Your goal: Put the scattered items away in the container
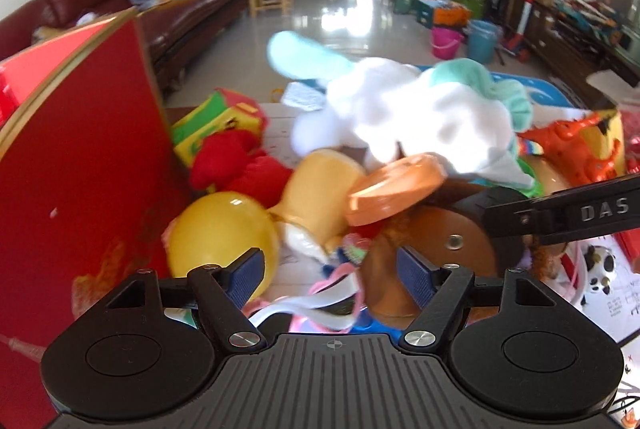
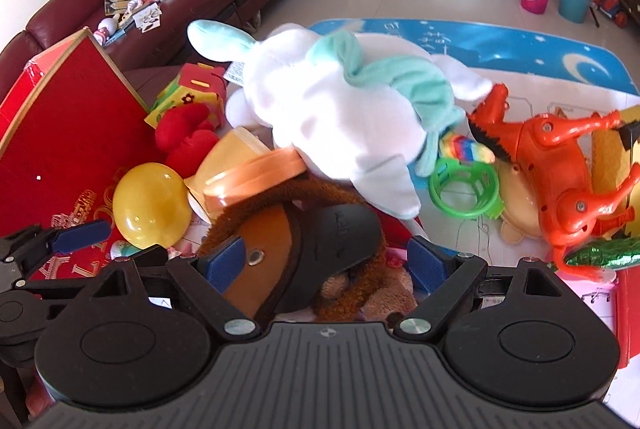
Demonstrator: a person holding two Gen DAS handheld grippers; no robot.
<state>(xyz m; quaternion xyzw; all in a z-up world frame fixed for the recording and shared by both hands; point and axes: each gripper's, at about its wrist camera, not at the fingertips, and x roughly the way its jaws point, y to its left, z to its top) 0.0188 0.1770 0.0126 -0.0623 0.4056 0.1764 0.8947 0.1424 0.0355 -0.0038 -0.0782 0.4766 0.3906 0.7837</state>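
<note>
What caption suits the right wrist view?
Open right gripper above brown plush toy, beside white unicorn plush.

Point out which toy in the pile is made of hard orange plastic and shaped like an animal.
The orange dinosaur on the pile's right side, beside the white plush unicorn; the other animals are soft plush.

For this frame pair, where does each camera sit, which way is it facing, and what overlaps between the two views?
Left wrist: sits on the left hand-held gripper, looking forward and down over the toy pile beside the red box; its own open fingers show, and the right hand-held gripper enters at the right edge.
Right wrist: sits on the right hand-held gripper, angled down at the brown plush; its open fingers show, with the left one at the left edge.
Shared: white plush unicorn, yellow ball, orange lid, orange dinosaur.
</note>
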